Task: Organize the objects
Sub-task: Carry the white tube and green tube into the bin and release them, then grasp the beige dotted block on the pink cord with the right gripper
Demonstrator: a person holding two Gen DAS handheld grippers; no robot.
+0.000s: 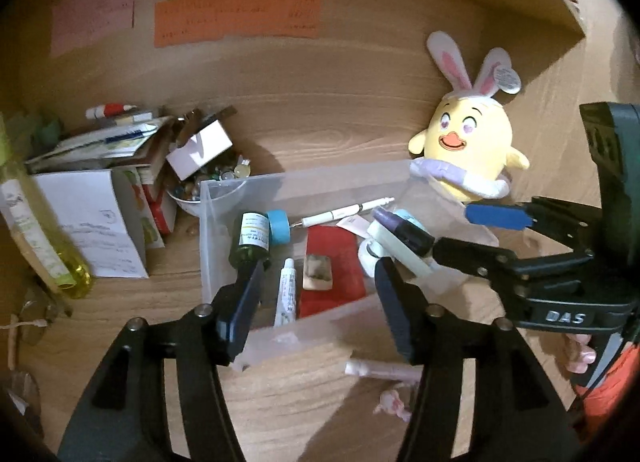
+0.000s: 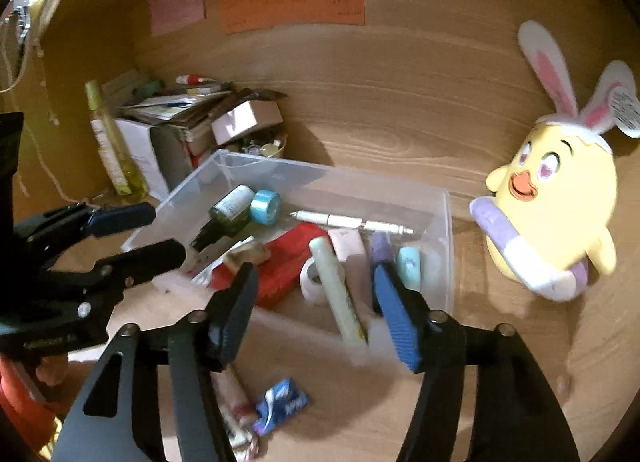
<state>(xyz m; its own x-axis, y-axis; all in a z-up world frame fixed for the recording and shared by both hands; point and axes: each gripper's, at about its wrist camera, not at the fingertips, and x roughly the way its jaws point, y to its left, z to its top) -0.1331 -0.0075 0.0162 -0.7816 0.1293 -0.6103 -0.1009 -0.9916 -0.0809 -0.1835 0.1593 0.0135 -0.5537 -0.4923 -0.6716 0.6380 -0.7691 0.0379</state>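
Wood-grain desk with coloured paper notes on the back panel. Clear plastic bin (image 2: 442, 230) sits mid-desk, holding a green dropper bottle (image 2: 230, 208), blue tape roll (image 2: 265, 207), white pen (image 2: 352, 223), red cloth (image 2: 282, 266) and pale green tube (image 2: 338, 290). Left gripper (image 1: 316, 294) and right gripper (image 2: 316, 310) both hang over the bin's near edge, jaws apart, gripping nothing. Yellow chick plush (image 2: 560, 206) stands just right of the bin. Blue wrapper (image 2: 280, 402) lies in front of the bin.
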